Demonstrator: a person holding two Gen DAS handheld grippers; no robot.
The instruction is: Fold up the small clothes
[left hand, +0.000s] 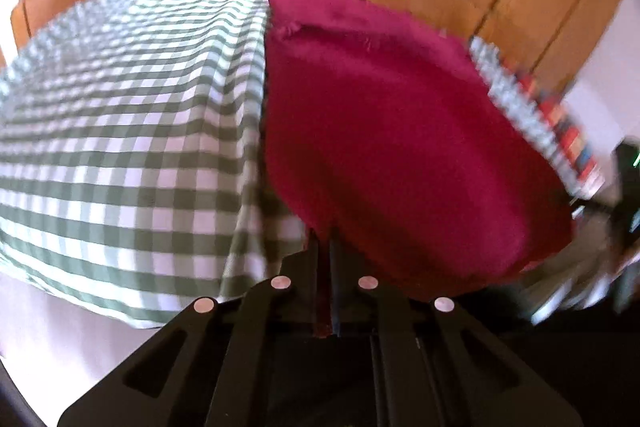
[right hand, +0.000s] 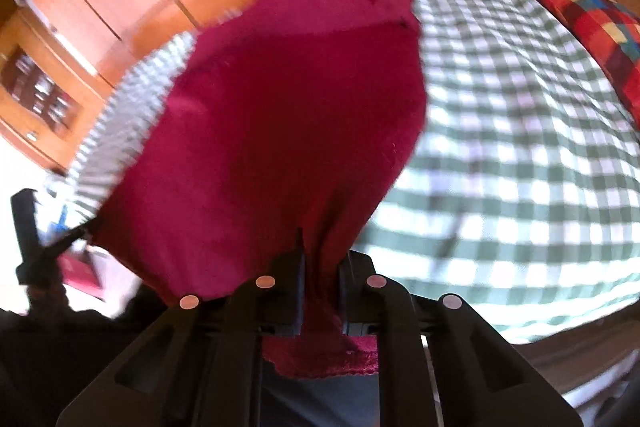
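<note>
Both the left gripper (left hand: pixel 325 239) and the right gripper (right hand: pixel 320 251) were clamped on edges of the red cloth (left hand: pixel 392 139), which hung stretched between them above the checked bedsheet (left hand: pixel 120 131).

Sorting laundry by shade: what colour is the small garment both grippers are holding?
The garment is plain magenta-red, clearest in the right wrist view.
</note>
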